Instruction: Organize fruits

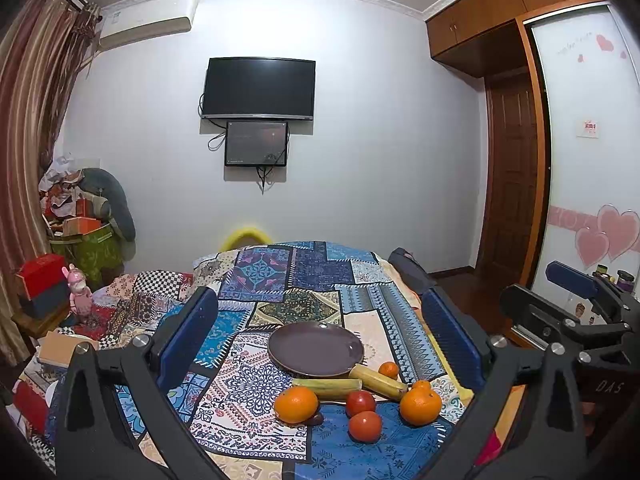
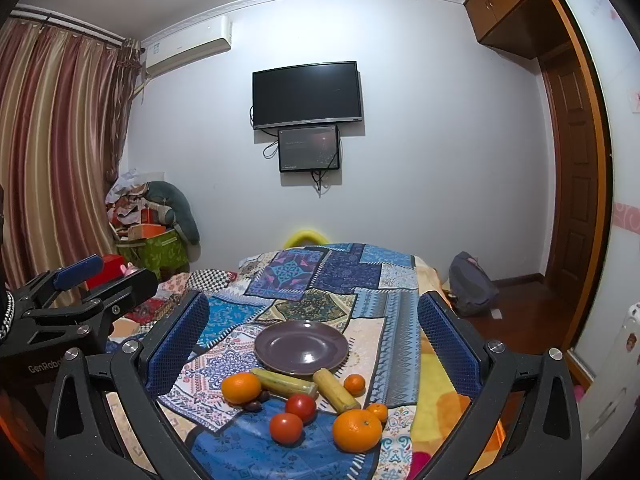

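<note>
Legible marking is limited to the gripper bodies. The left gripper's black housing (image 2: pixel 42 368), seen at 9 o'clock in the right wrist view, bears white lettering "GenRobo", cut off by the near finger. The right gripper's housing (image 1: pixel 608 387), at 3 o'clock in the left wrist view, carries embossed "DAS".

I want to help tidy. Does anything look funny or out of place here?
Yes: the plate is empty, while the oranges, tomatoes and yellow-green sticks lie loose on the cloth beside it. Nothing looks spilled or broken.
</note>
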